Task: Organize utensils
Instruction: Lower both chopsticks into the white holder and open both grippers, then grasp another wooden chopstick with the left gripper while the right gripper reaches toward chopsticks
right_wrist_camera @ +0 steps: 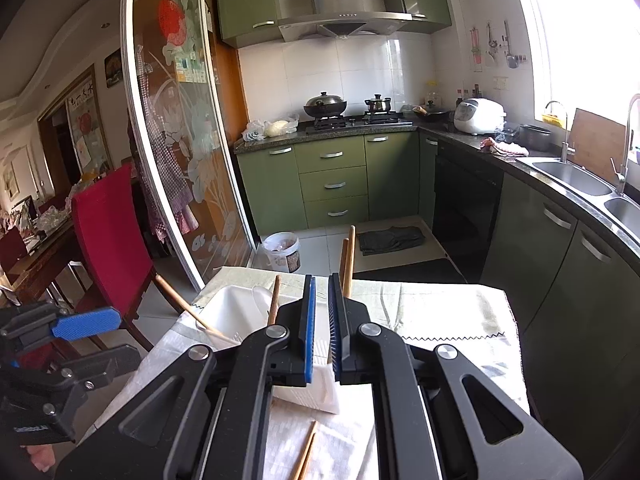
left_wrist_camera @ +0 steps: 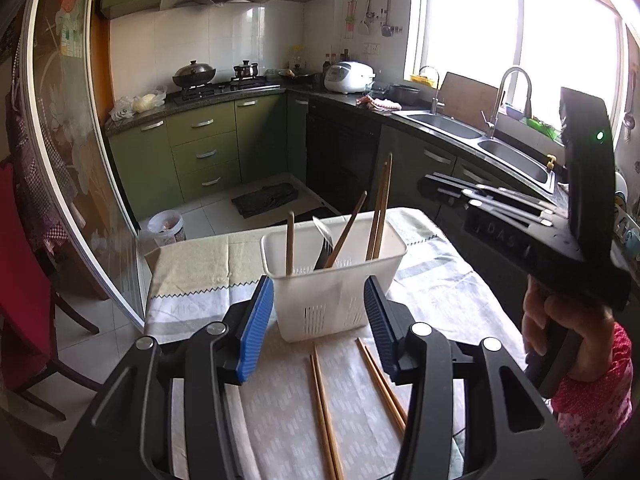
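In the left wrist view, the left gripper point(left_wrist_camera: 318, 320) was spread wide and held nothing. It hung low in the middle of the frame, just in front of the white basket point(left_wrist_camera: 336, 276). The basket stood on the table point(left_wrist_camera: 440, 292) and already held some chopsticks point(left_wrist_camera: 380, 208) and a dark utensil point(left_wrist_camera: 325, 250). More loose chopsticks point(left_wrist_camera: 326, 412) lay flat on the cloth at the bottom of the frame, between the fingers. On the right side of the frame, the right gripper point(left_wrist_camera: 492, 200) was held up high by a hand point(left_wrist_camera: 560, 328).

In the right wrist view, the right gripper point(right_wrist_camera: 322, 328) was almost pressed together, with only a thin gap. Whether it pinched anything could not be told. Two chopsticks point(right_wrist_camera: 347, 260) stuck up just behind its tips. The basket point(right_wrist_camera: 236, 308) sat left of the middle, and loose chopsticks point(right_wrist_camera: 306, 452) lay at the bottom.

The next good move was probably to come down slowly over one loose pair and pinch them near the middle, so they would not tip. The basket stood very close, so a bump could knock it over.
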Motion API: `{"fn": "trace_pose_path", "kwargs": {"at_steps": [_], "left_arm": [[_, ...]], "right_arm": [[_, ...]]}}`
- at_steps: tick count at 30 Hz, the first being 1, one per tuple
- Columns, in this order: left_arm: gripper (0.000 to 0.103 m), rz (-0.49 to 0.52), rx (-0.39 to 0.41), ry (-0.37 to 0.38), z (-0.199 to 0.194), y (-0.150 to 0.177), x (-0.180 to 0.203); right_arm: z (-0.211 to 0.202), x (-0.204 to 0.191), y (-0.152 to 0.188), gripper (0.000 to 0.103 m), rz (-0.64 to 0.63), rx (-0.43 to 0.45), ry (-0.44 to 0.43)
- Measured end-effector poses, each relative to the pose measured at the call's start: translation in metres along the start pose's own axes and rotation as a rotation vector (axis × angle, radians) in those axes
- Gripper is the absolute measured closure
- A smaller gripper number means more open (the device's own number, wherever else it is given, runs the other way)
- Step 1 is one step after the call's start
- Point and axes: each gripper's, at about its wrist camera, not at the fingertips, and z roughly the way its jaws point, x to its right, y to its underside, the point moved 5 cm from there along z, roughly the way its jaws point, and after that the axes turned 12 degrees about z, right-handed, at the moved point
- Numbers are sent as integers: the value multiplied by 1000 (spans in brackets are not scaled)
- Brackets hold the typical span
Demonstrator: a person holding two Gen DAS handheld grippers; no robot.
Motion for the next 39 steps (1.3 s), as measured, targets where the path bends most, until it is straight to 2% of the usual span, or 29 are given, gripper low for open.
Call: {"fn": "trace_pose_path", "kwargs": {"at_steps": [2, 5, 8, 10, 13, 14, 16, 21, 35, 39], "left_arm": [[56, 7, -61, 20, 9, 19, 6], [56, 19, -193, 59, 36, 54, 16], [56, -4, -319, 82, 66, 89, 15], [67, -19, -376, 83, 83, 105, 13], [72, -46, -436, 89, 101, 122, 10], [72, -50, -448, 86, 106, 125, 9], [73, -52, -473, 84, 114, 131, 10], [76, -79, -520, 106, 127, 141, 11], [82, -56, -559, 102, 149, 136, 25], [93, -51, -571, 97, 154, 136, 26]], "right_arm": [[-13, 7, 7, 89, 5, -8, 8], [-30, 19, 30, 89, 11, -40, 19], [-41, 34, 55, 83, 23, -87, 23], [-44, 42, 73, 81, 25, -126, 33], [-44, 54, 98, 80, 29, -183, 43], [-42, 58, 105, 80, 36, -200, 43], [-37, 66, 119, 72, 50, -242, 43], [-26, 77, 143, 72, 78, -302, 45], [-23, 74, 137, 72, 90, -321, 33], [-20, 72, 140, 72, 80, -336, 36]]}}
